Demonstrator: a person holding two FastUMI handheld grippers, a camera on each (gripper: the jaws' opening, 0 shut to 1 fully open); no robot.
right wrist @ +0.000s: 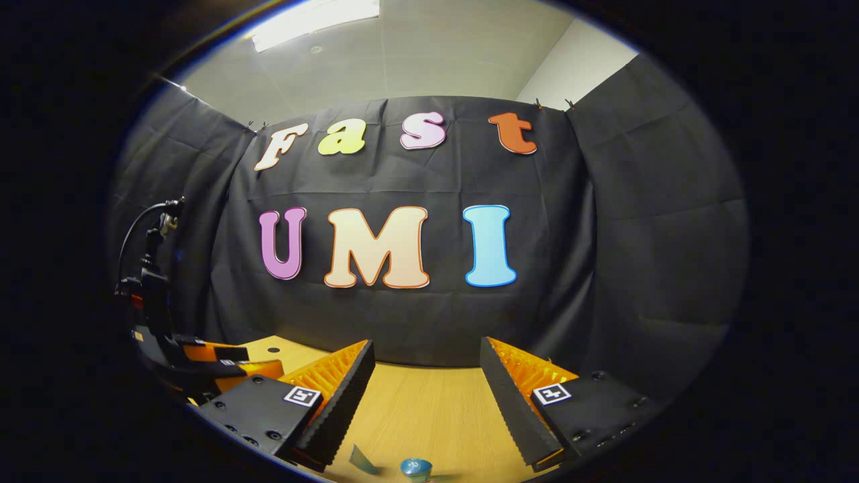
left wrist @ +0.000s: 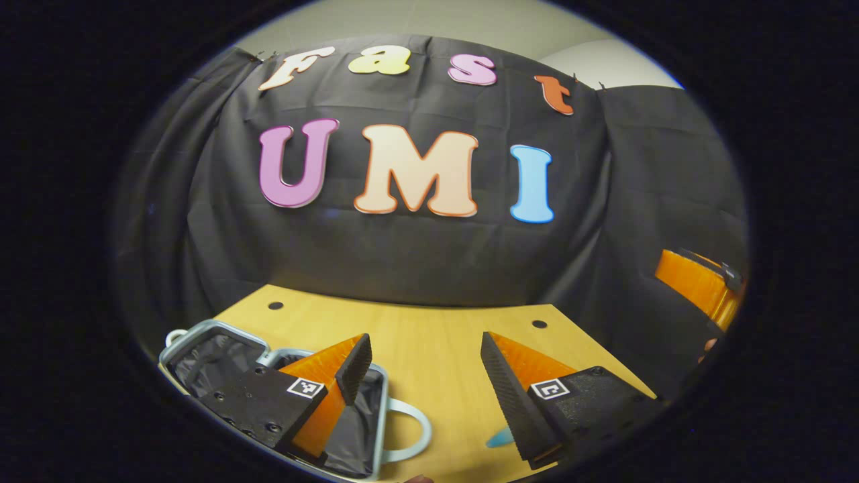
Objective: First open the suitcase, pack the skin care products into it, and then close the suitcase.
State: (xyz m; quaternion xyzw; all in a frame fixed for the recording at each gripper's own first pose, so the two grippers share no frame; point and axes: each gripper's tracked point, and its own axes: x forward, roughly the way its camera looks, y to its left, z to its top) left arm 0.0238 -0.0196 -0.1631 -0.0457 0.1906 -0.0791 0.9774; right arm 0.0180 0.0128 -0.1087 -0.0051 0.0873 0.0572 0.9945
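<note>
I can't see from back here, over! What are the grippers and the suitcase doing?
Both hand-held grippers open, left, right, holding nothing. Suitcase lying open on table. Small blue item near right.

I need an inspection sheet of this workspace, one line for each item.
Surface: wooden table, two round holes near its back edge.
Job's things: suitcase lies open, dark lining visible; small blue items at the near table edge, kind unclear.
Clutter: nothing seen.
Grippers: left hand-held gripper open above the suitcase; right hand-held gripper open, empty.
Cables: black cable on the left hand-held gripper.
Surroundings: black cloth wall, ceiling light.
</note>
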